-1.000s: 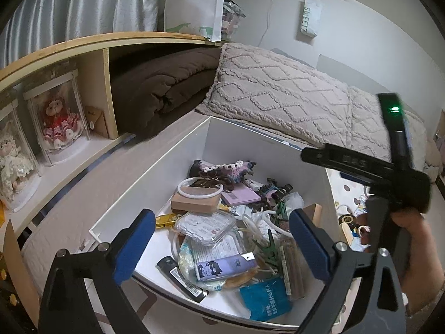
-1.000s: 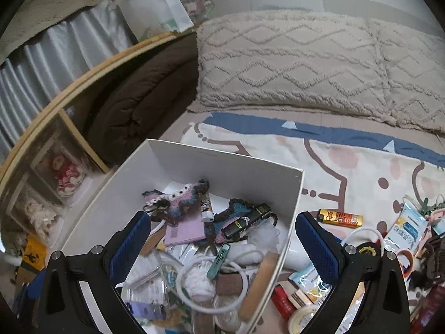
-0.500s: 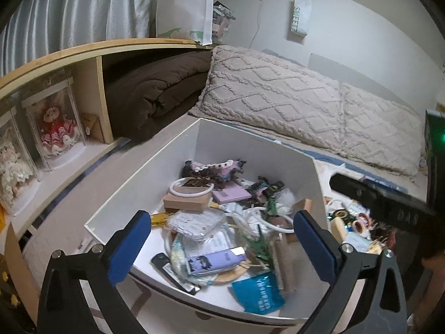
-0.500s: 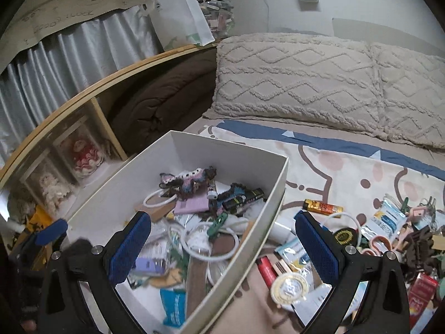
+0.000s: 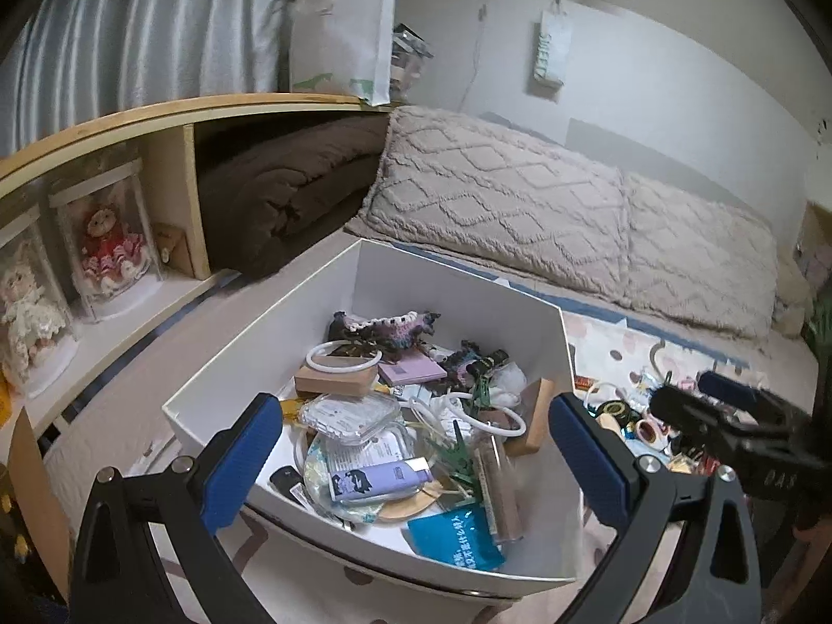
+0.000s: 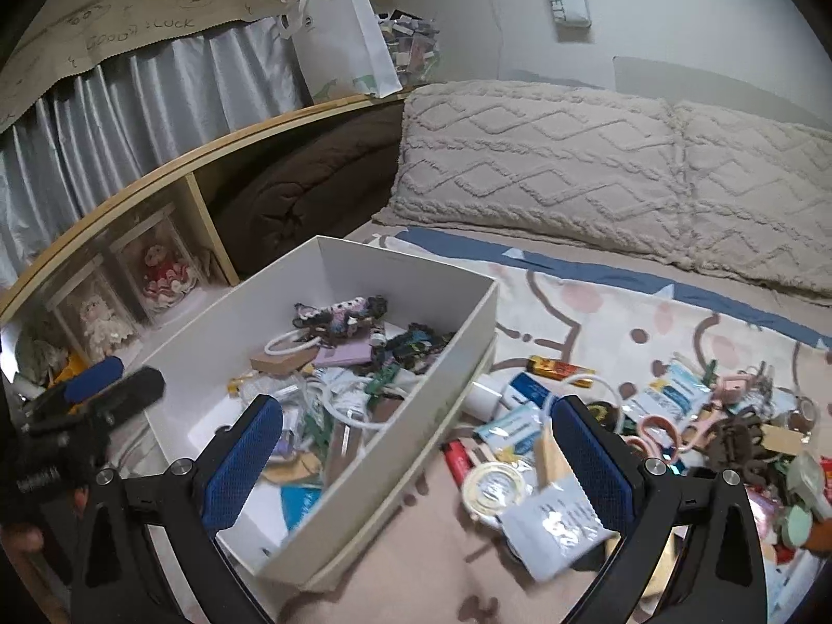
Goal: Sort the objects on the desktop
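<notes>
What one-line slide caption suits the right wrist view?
Open right gripper hovers over the white box rim, loose items scattered on the bedspread beside it.

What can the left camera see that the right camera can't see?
Only the left wrist view shows the purple tube and teal packet at the box's near end. Only the right wrist view shows the tape roll, the red and yellow bar and the pink scissors on the blanket. Both show the white box, the white ring inside it, and the open grippers: left gripper, right gripper.

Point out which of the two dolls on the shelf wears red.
The doll in red, in the case beside the shelf divider; the cream doll stands farther from it.
</notes>
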A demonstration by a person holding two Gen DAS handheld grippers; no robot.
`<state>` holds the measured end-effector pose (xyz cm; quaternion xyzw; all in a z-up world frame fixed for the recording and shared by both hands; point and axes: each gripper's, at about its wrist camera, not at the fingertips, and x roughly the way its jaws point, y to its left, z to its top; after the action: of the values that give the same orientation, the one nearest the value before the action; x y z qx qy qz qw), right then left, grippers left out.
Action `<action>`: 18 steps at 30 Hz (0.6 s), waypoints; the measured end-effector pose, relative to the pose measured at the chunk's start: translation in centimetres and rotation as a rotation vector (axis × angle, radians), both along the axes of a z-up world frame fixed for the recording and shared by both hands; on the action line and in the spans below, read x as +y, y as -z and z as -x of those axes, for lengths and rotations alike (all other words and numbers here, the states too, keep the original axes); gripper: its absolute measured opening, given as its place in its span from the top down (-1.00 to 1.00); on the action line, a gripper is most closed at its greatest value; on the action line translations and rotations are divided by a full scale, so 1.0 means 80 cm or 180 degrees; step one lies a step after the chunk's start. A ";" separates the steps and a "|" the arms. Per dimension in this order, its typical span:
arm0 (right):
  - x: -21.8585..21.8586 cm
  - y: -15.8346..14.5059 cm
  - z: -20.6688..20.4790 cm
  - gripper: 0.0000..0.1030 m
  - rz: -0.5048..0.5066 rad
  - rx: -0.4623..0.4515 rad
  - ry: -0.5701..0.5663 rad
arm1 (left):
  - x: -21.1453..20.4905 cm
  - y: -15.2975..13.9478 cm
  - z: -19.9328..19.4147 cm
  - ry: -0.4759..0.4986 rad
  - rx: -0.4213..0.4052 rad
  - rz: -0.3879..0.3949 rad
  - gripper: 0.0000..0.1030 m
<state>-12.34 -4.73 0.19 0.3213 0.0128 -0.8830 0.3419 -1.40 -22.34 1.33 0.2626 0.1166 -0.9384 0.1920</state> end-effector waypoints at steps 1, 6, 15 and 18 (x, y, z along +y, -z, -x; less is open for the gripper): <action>0.006 0.000 -0.003 -1.00 -0.0002 0.0018 0.0004 | 0.002 -0.001 -0.003 -0.0004 0.0012 0.0010 -1.00; 0.034 -0.010 -0.020 -1.00 -0.0034 0.0148 0.0021 | 0.023 -0.010 -0.014 0.0051 0.0056 0.0075 -1.00; 0.072 -0.028 -0.061 -1.00 -0.0088 0.0366 0.0006 | 0.071 -0.023 -0.034 0.0281 0.0105 0.0205 -1.00; 0.085 -0.028 -0.072 -1.00 -0.0091 0.0334 -0.0014 | 0.082 -0.026 -0.046 0.0307 0.0160 0.0227 -1.00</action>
<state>-6.55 2.11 2.43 0.2793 0.0440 -0.8976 0.3382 2.29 -15.74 3.40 0.2373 0.0751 -0.9564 0.1528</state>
